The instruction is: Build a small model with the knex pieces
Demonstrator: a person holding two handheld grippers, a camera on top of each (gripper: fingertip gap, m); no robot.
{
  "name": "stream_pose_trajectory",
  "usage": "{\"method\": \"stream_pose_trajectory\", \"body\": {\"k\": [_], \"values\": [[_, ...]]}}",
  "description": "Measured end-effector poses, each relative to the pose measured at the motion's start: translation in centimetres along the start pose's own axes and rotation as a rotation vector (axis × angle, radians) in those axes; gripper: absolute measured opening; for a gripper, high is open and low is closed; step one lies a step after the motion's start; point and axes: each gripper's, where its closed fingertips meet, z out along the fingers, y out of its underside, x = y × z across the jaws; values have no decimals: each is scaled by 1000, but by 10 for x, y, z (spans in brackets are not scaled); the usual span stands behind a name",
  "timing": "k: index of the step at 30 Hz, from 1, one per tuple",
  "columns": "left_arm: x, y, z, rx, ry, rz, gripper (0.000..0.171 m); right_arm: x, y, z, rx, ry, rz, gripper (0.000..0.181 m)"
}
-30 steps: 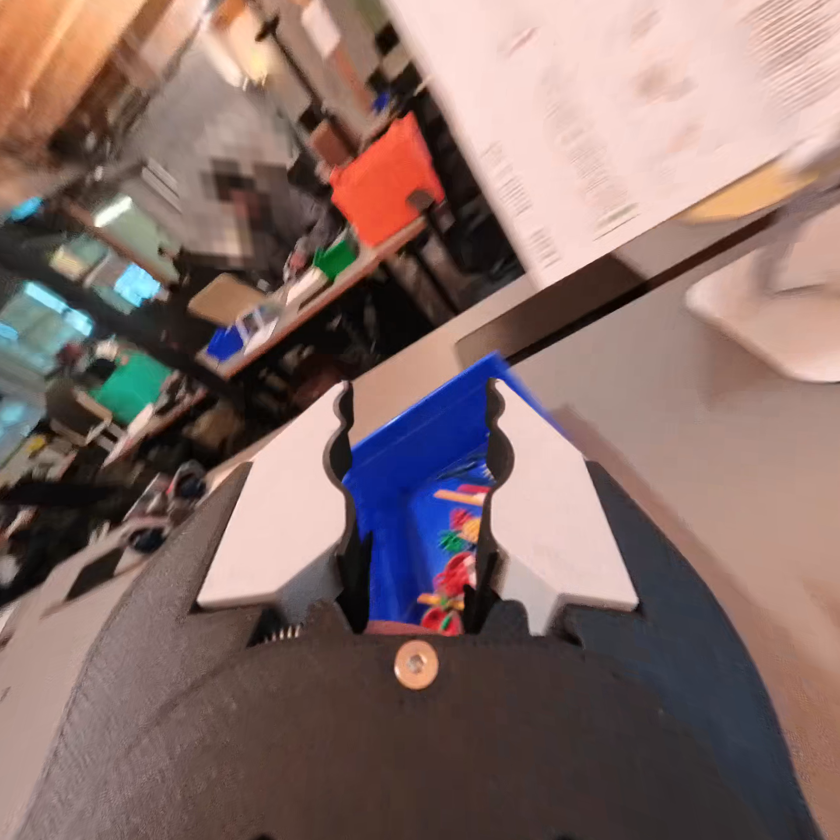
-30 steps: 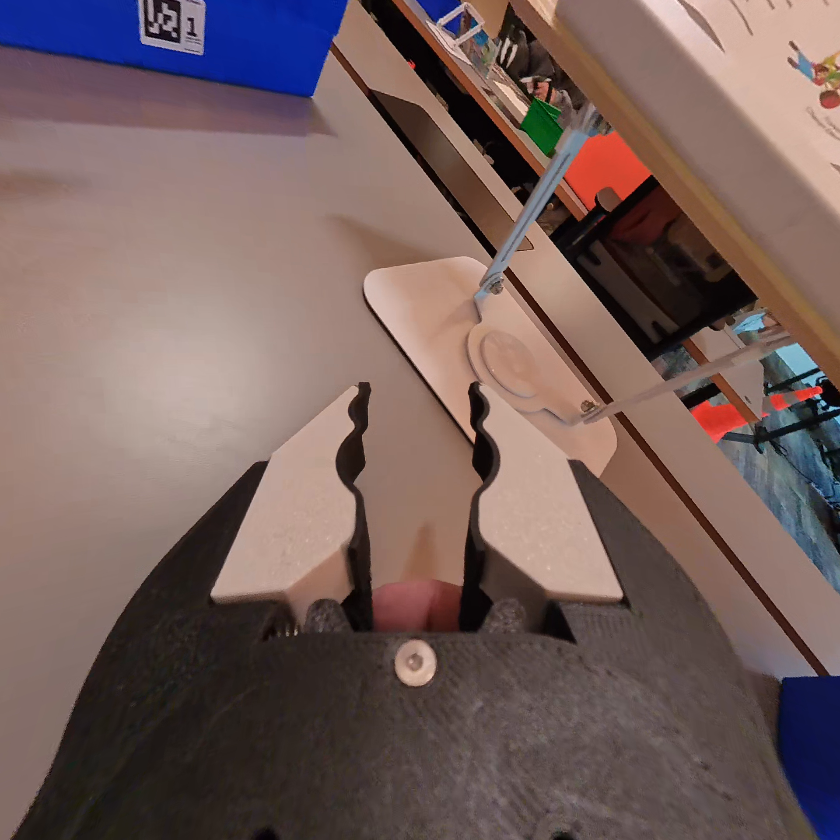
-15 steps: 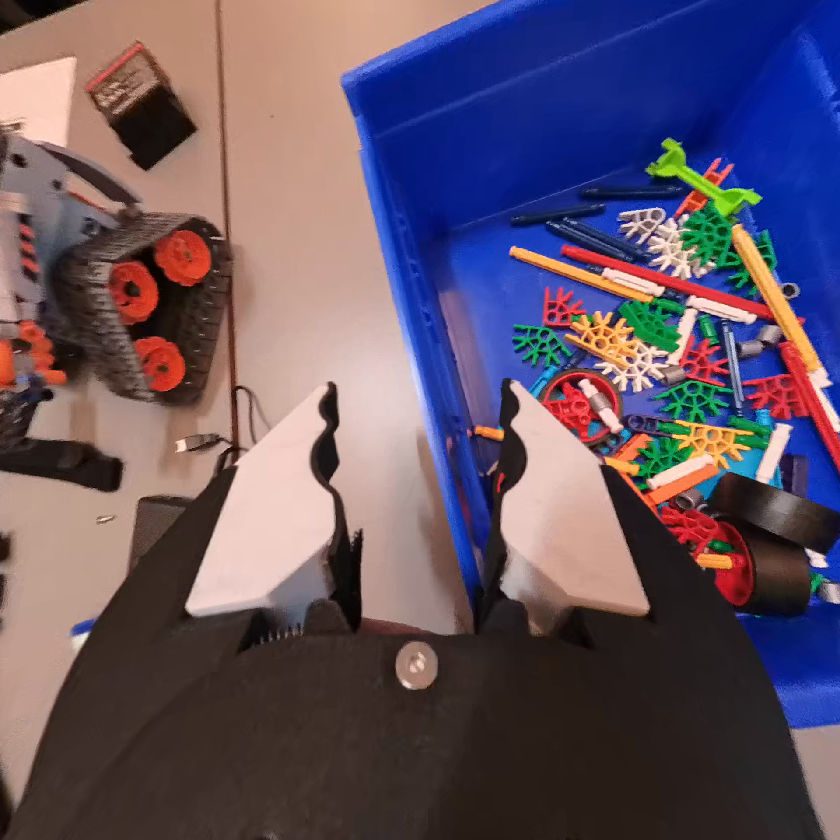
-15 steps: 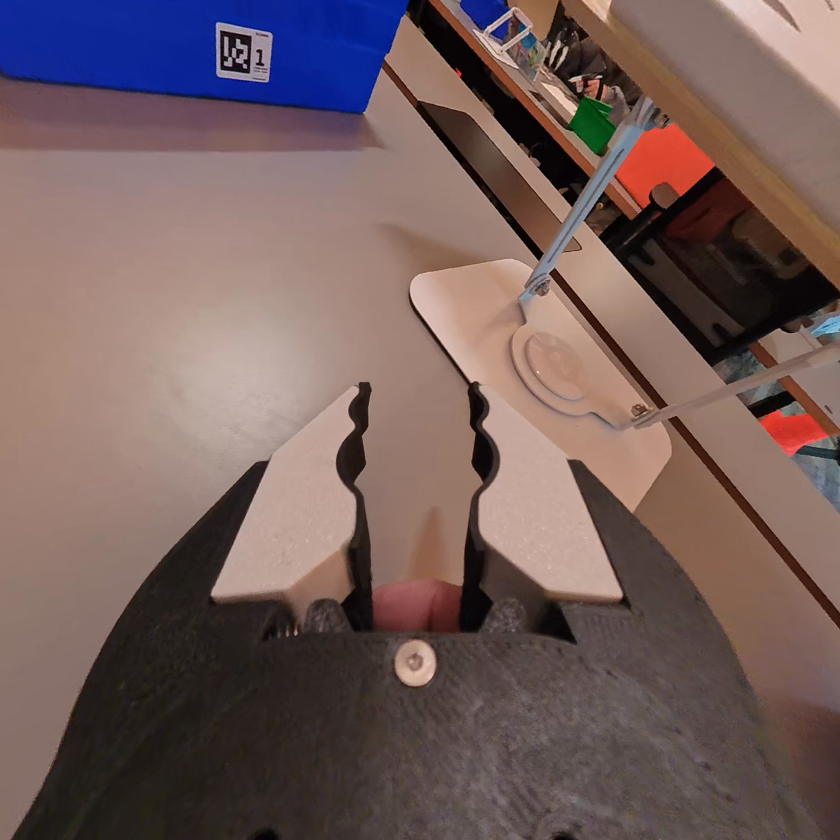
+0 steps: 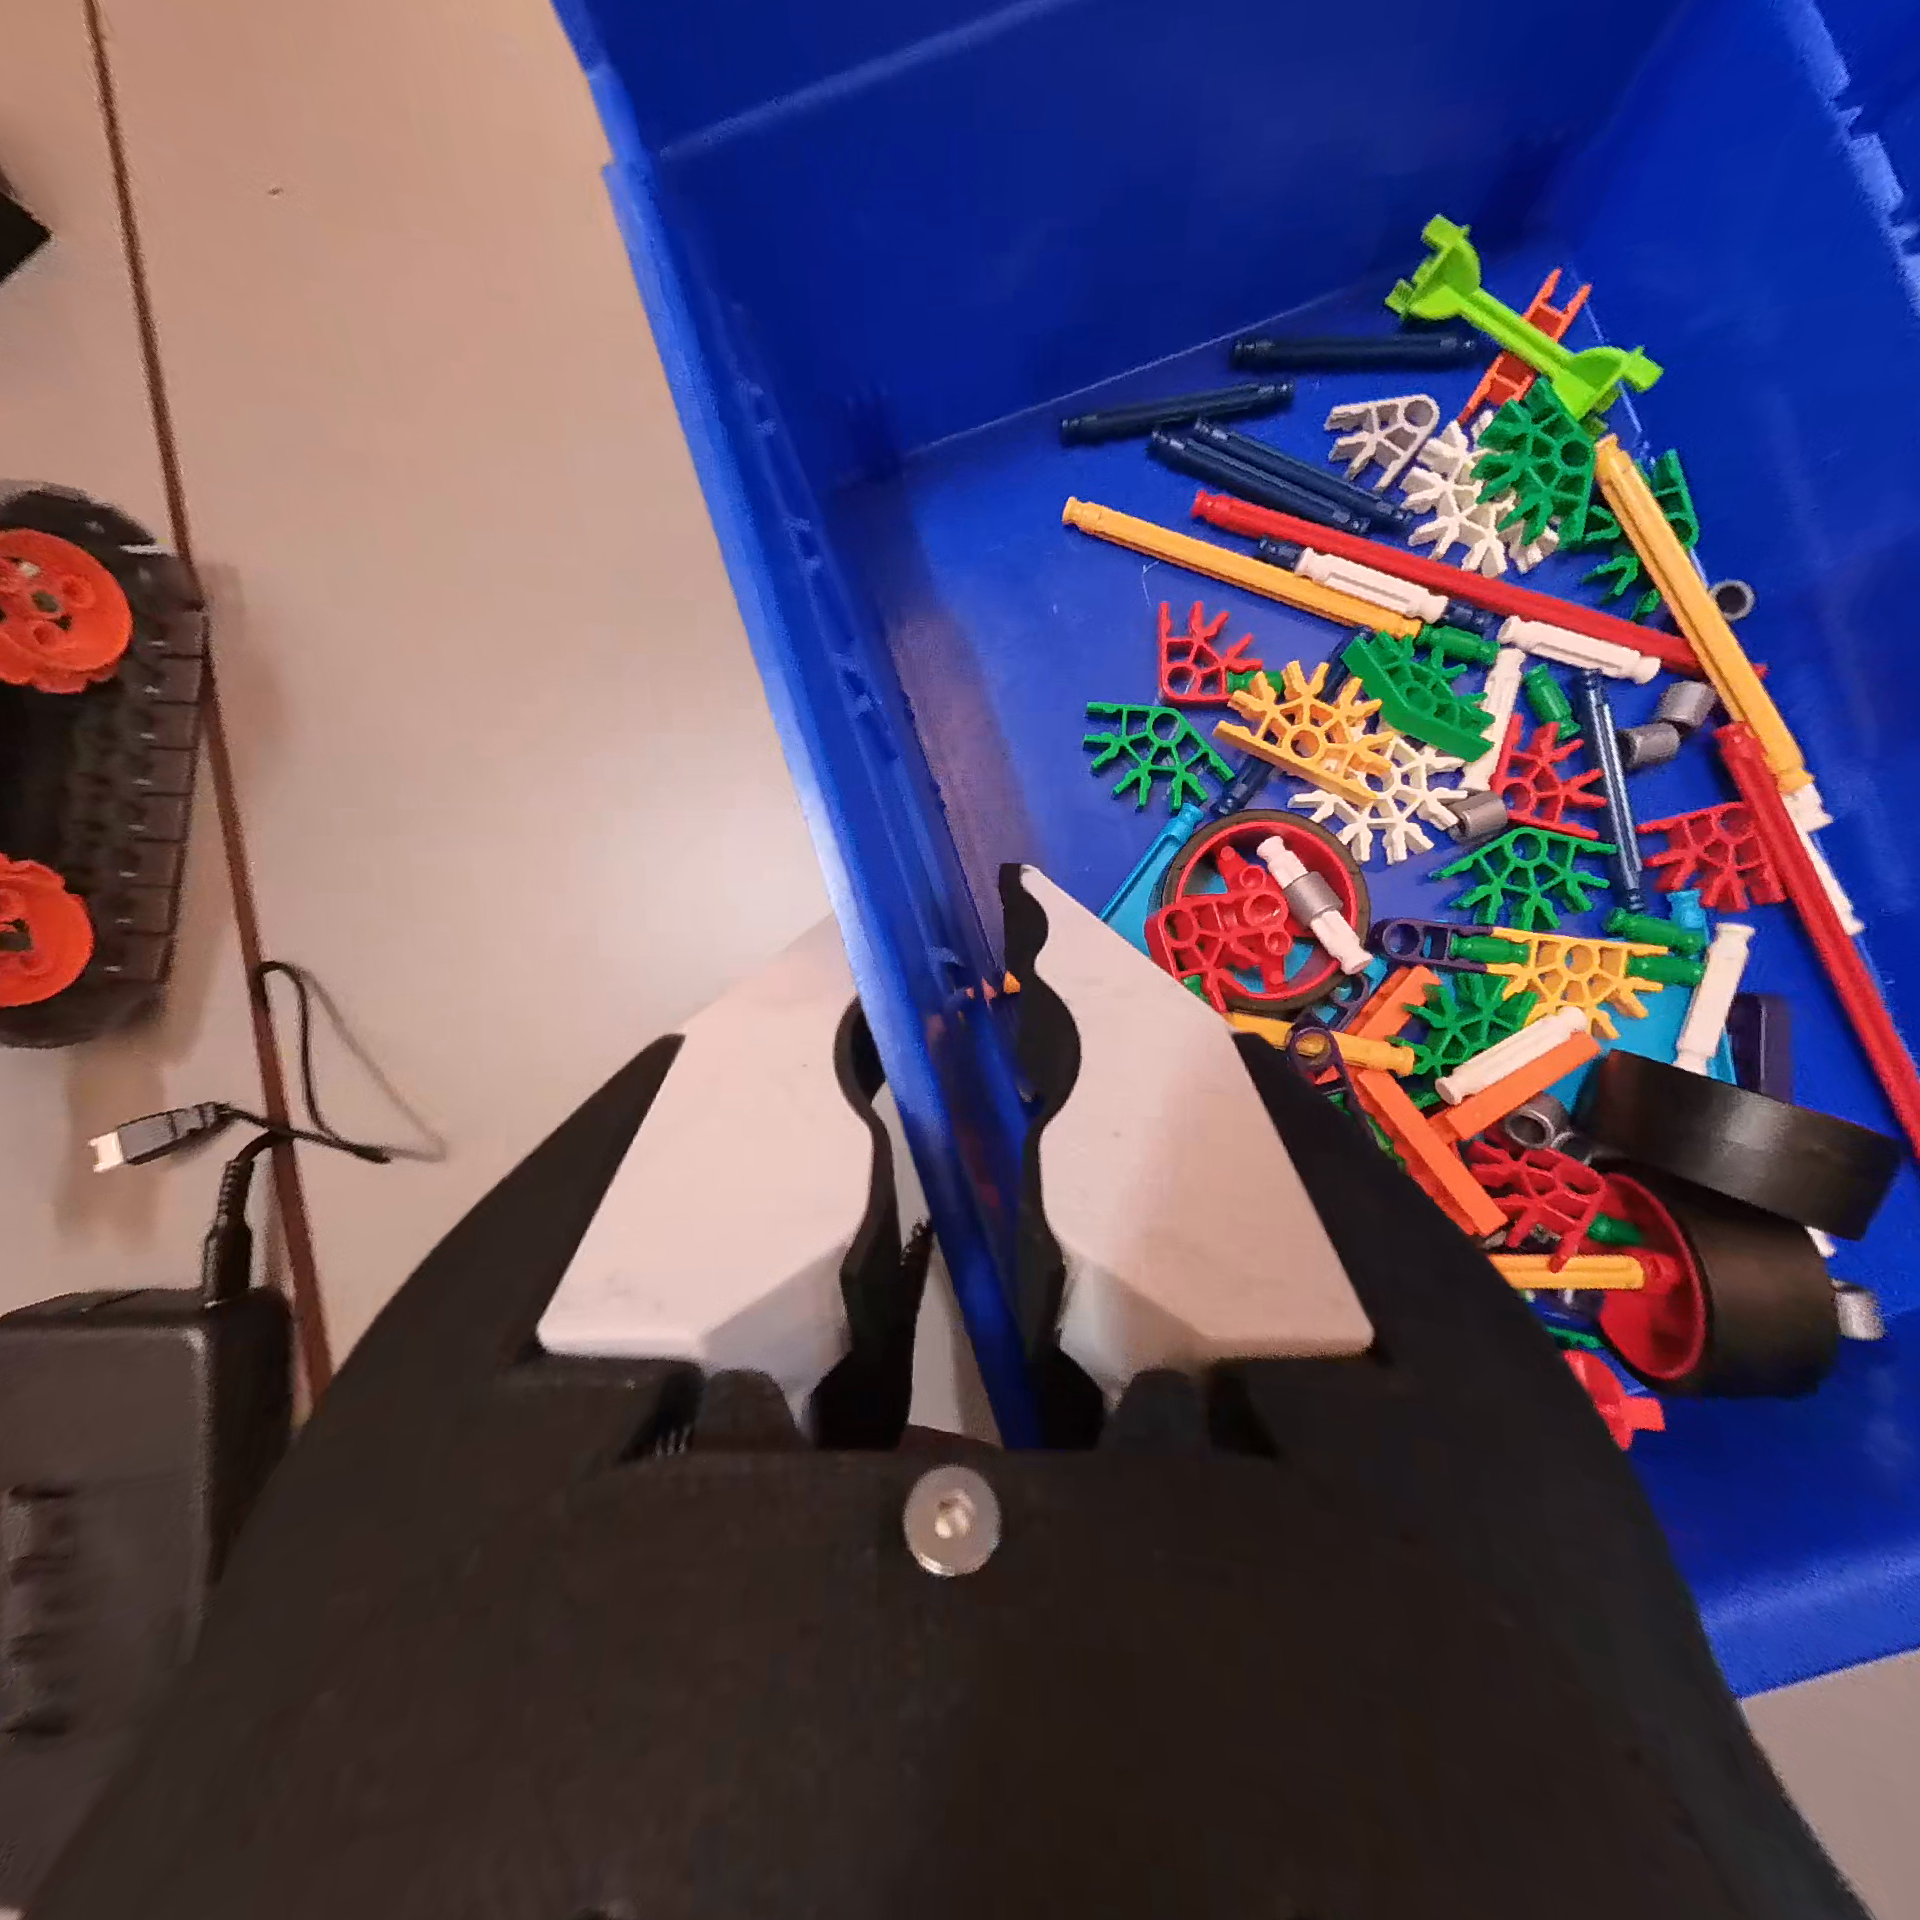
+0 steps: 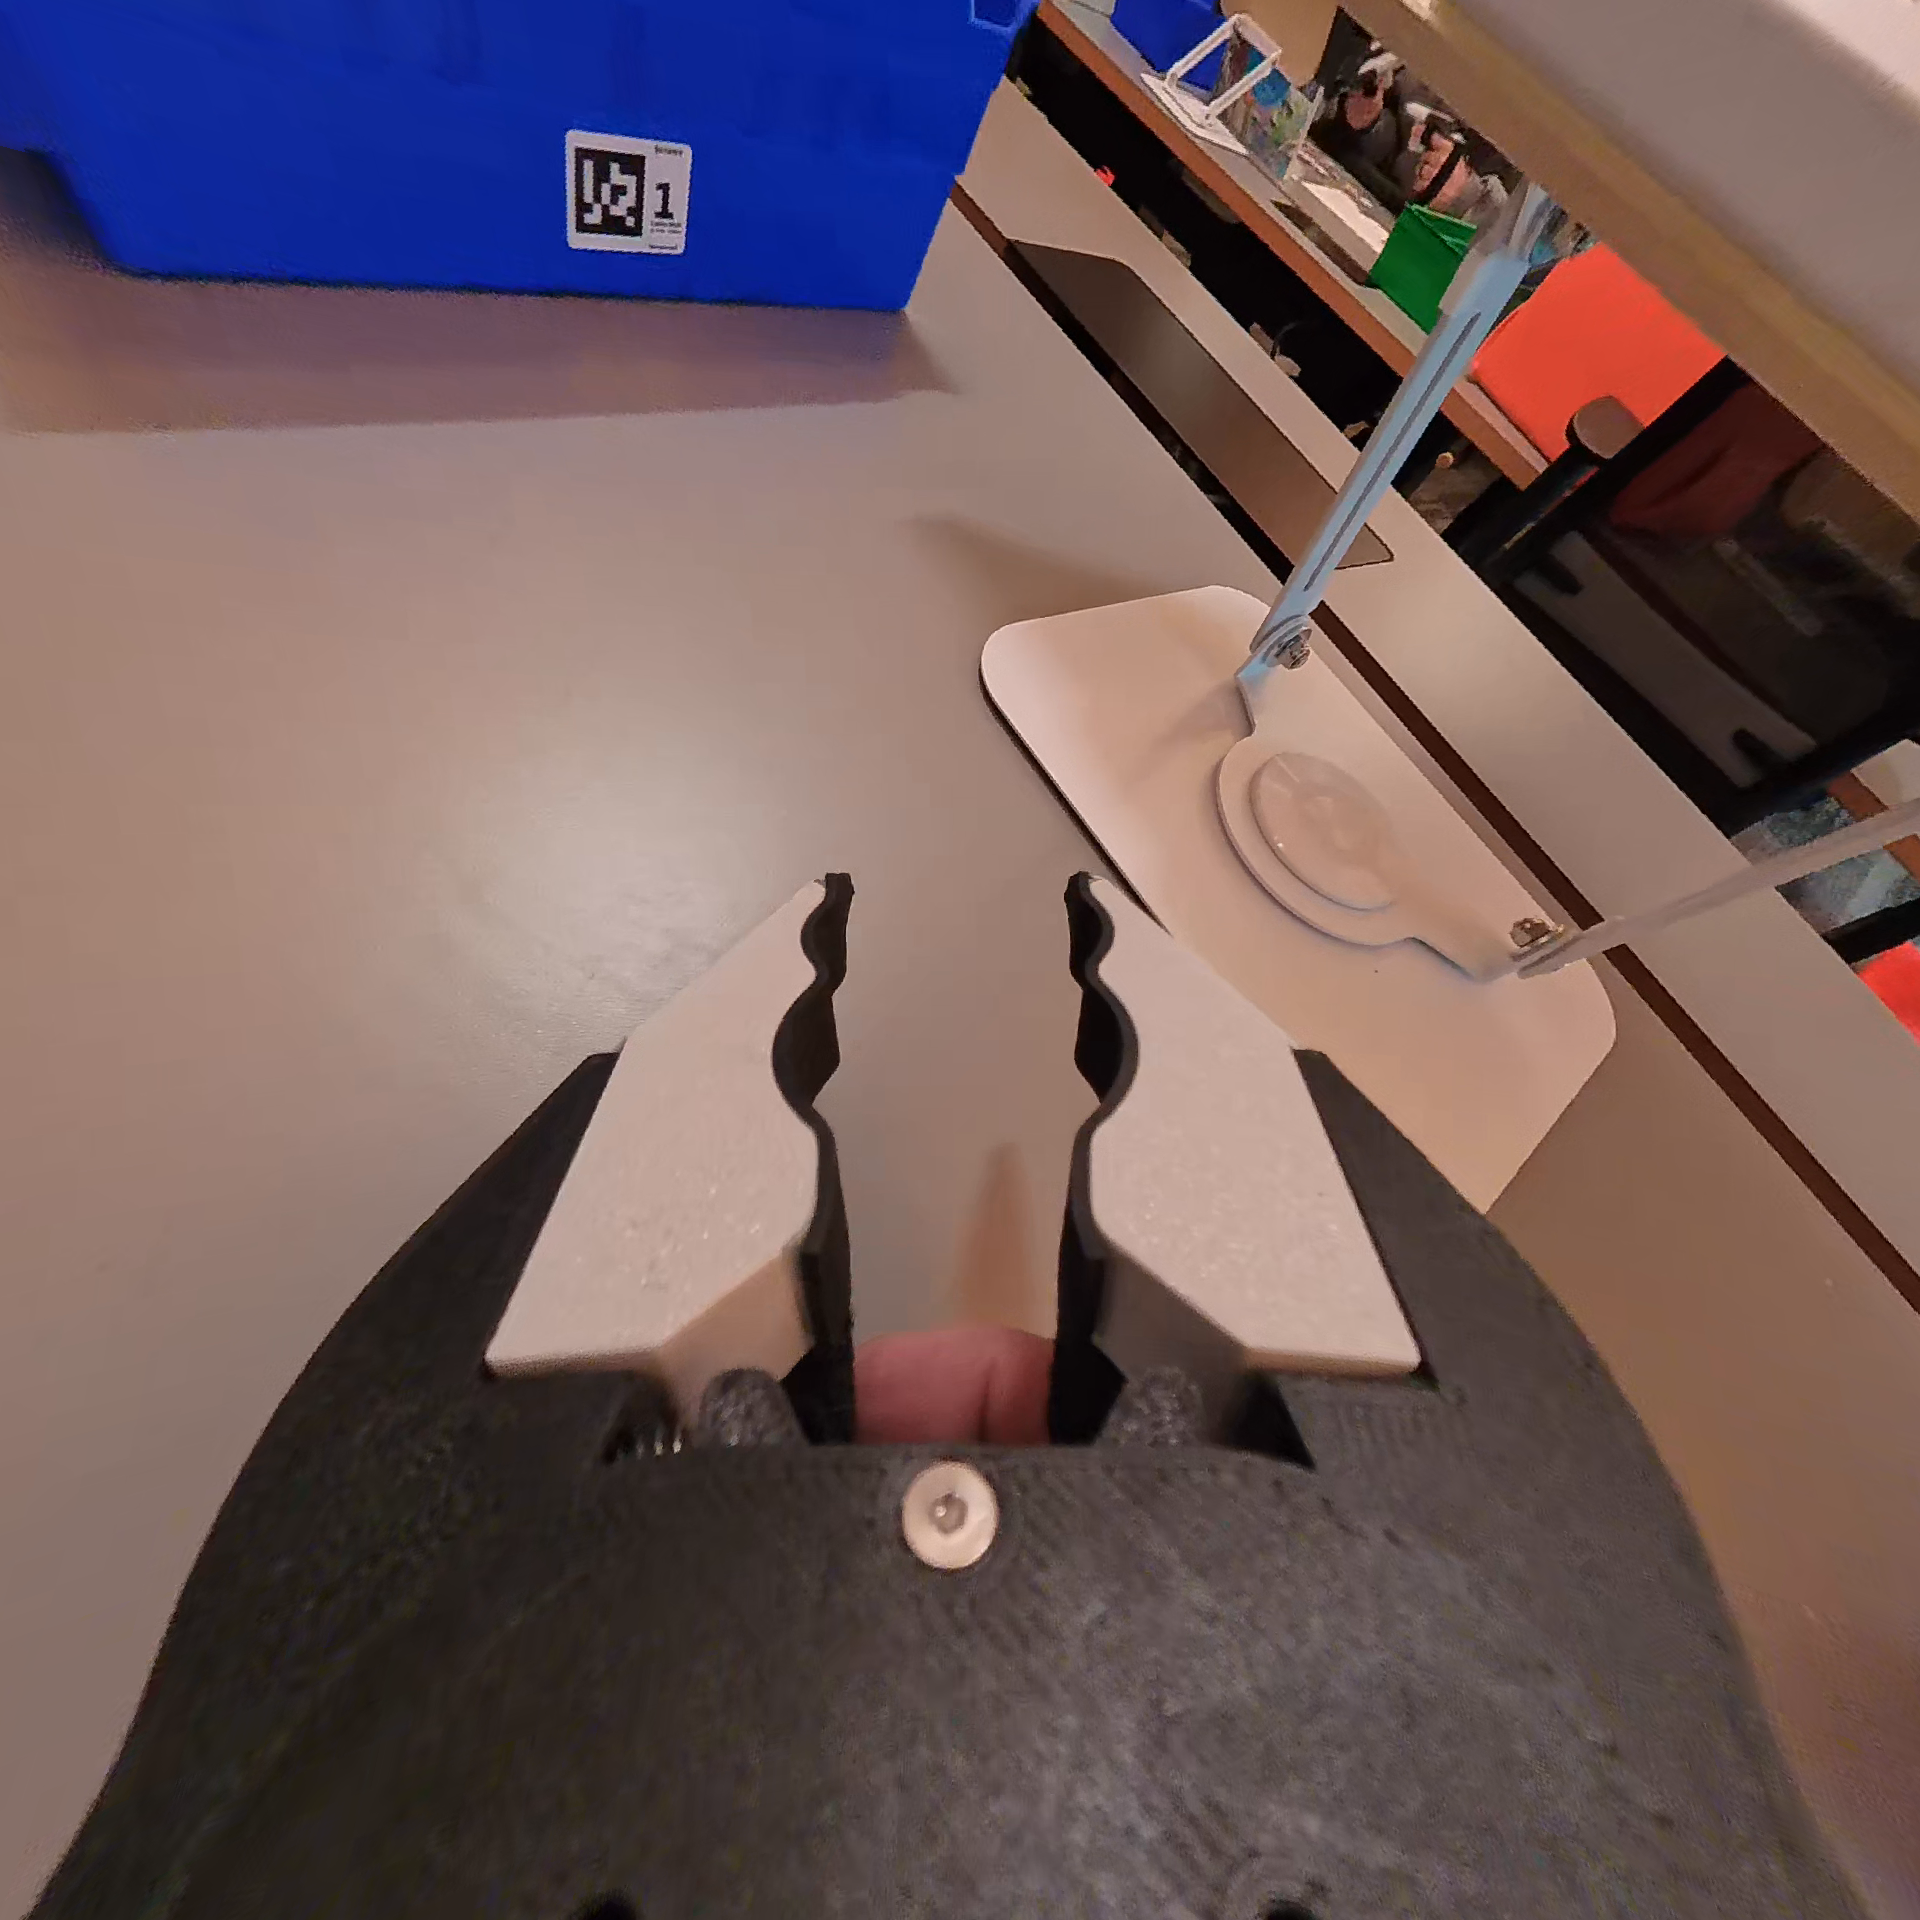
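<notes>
The blue bin [image 5: 1143, 260] is the landmark: inside it, on its floor toward the far right corner, lies a loose heap of plastic construction pieces [image 5: 1455, 748] (rods in red, yellow, navy and white, snowflake-shaped connectors in green, yellow, white and red), with a red-hubbed wheel [image 5: 1262, 914] at the near edge of the heap and two black tyres [image 5: 1745, 1153] nearer the bin's front wall. The left part of the bin's floor is bare blue plastic. The left gripper [image 5: 935, 997] straddles the bin's left wall: one finger sits outside it over the table [image 5: 468, 623], the other inside the bin just beside the red-hubbed wheel, and the wall runs through the narrow gap between them; whether the pads actually press the wall I cannot tell. Left of the bin, across open tabletop, stand a tracked toy vehicle [image 5: 83, 769] with orange wheels, a thin black cable [image 5: 312, 1081] and a dark power brick [image 5: 125, 1434]. The right gripper [image 6: 956, 894] hovers over bare table with its jaws spread and nothing between them. Ahead of it, well apart, is the bin's outer wall [image 6: 416, 135] bearing a square printed marker [image 6: 627, 191]; to the bin's right a white stand base [image 6: 1299, 831] rests near the table edge, with a wide clear stretch between bin and gripper.
</notes>
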Motion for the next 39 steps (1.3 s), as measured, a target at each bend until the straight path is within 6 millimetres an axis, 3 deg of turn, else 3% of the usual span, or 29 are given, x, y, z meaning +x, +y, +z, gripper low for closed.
{"method": "stream_pose_trajectory", "body": {"k": [9,10,12,13,17,21,23,25,32,39], "values": [[40,-12,5,37,57,31,14,1,3,2,-6,-13,30,41],[38,-14,5,48,26,46,21,1,3,1,-4,-12,29,41],[17,-20,-1,54,-121,73,68,1,3,1,-4,-12,29,41],[13,-27,-8,77,-146,84,73,2,3,1,-4,-12,30,41],[2,-74,-55,249,-305,174,58,2,5,3,-8,-18,38,41],[51,-96,-72,242,-174,399,50,1,5,3,-5,-27,35,41],[84,-86,-62,148,-46,542,45,1,5,3,-3,-28,28,40],[98,-67,-45,2,21,643,53,0,5,3,-5,-33,26,40],[94,-7,-11,-402,100,806,44,-5,4,3,1,-58,16,40],[80,17,5,-575,85,861,20,-6,3,2,5,-68,20,40]]}}
